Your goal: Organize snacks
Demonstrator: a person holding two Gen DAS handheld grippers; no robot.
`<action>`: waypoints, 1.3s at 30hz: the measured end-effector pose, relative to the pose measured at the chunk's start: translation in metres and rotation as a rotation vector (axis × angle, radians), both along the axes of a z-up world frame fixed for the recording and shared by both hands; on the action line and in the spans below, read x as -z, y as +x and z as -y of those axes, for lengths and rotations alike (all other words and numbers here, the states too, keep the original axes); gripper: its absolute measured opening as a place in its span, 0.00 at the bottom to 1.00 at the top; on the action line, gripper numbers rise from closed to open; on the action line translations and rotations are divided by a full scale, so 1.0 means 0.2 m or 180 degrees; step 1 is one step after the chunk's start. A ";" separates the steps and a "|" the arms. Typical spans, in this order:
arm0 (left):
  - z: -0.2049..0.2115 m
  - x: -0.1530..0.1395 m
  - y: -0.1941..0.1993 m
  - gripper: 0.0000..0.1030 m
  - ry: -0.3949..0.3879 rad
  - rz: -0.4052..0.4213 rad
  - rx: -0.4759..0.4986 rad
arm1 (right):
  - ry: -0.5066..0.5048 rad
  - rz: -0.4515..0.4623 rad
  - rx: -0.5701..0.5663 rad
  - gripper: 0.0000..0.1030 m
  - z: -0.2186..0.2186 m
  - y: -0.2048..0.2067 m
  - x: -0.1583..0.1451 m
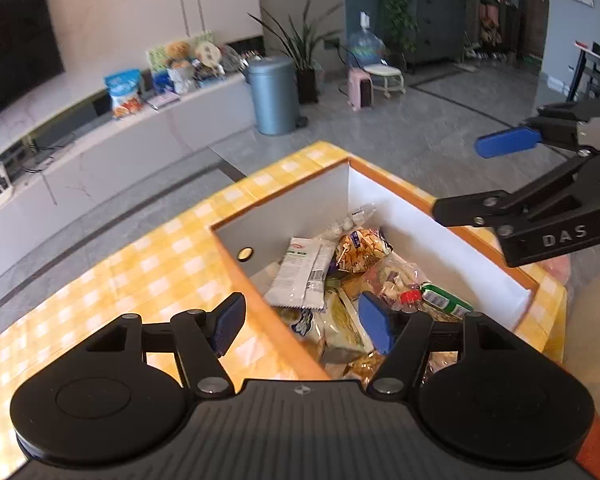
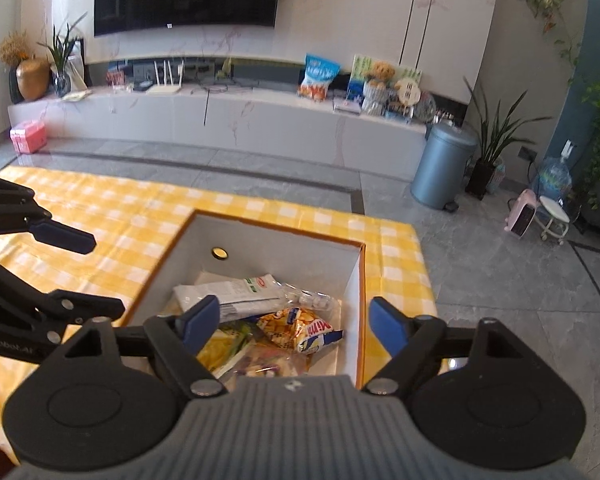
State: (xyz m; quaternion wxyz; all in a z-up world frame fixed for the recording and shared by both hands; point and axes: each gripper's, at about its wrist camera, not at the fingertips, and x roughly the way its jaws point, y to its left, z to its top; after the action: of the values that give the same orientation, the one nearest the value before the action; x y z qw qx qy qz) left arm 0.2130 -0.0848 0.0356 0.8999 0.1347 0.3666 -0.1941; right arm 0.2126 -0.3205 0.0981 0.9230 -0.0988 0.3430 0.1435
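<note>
An orange-rimmed box (image 1: 284, 200) (image 2: 260, 240) with white inner walls stands on the yellow checked tablecloth and holds several snack packets. Among them are a white packet (image 1: 300, 276) (image 2: 236, 292), an orange crisp bag (image 1: 360, 252) (image 2: 300, 328) and a green bottle with a red cap (image 1: 440, 298). My left gripper (image 1: 304, 326) hangs above the box's near edge, open, nothing between its blue pads. My right gripper (image 2: 294, 322) hovers over the box, open and empty. Each gripper shows at the side of the other's view, the right gripper (image 1: 480, 176) and the left gripper (image 2: 96, 276).
The table (image 2: 100, 216) ends at a grey tiled floor. Beyond stand a blue bin (image 1: 272, 96) (image 2: 440, 168), potted plants, a pink stool and a low TV bench (image 2: 220, 120) carrying a blue snack bag (image 2: 318, 76) and a teddy bear.
</note>
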 end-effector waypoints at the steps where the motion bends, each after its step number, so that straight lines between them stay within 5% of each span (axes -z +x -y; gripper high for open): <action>1: -0.01 -0.02 -0.04 0.75 -0.0019 0.0030 -0.0039 | 0.0012 0.0035 -0.0002 0.81 0.00 -0.04 -0.02; 7: -0.09 -0.12 -0.32 0.75 -0.0171 0.0480 -0.0170 | 0.0140 0.0253 -0.0049 0.89 -0.04 -0.32 -0.16; 12: -0.16 -0.18 -0.54 0.89 -0.0310 0.0988 -0.0521 | 0.0319 0.0553 -0.0075 0.94 -0.09 -0.57 -0.21; 25: -0.17 -0.07 -0.76 1.00 -0.0566 0.1626 -0.1296 | 0.0857 0.1007 0.0534 0.97 -0.16 -0.98 -0.06; 33: -0.22 0.06 -0.73 1.00 -0.0581 0.1215 -0.1337 | 0.0740 0.0971 0.0807 0.97 -0.18 -1.02 0.11; 39: -0.21 0.17 -0.73 1.00 -0.0479 0.0992 -0.1311 | 0.0520 0.0680 0.0869 0.97 -0.18 -0.98 0.27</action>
State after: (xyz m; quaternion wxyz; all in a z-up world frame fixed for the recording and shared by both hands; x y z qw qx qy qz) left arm 0.0666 -0.0435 0.0026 0.9735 0.0184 0.2278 -0.0106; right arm 0.0157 -0.2837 0.0449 0.9701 0.0093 0.2404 0.0331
